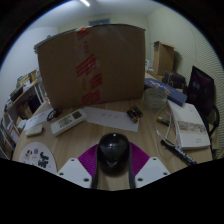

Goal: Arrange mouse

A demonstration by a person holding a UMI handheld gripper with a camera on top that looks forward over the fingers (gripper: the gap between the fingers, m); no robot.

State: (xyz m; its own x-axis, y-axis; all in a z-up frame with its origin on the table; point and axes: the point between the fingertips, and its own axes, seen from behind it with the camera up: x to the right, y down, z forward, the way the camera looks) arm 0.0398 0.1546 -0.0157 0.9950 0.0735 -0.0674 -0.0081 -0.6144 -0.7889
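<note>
mouse: black [113, 150], rounded, glossy, on pale wooden desk [120, 128]
gripper: [113, 168] spread, mouse between magenta pads, contact unclear
box: cardboard [92, 64], beyond

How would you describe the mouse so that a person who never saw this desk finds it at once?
Start at the big cardboard box standing at the back of the wooden table. Come forward past the white keyboard lying in front of it, to the gripper's pink pads. The mouse sits between the two fingers: a dark, rounded, glossy shape, unlike the flat, pale things around it.
</note>
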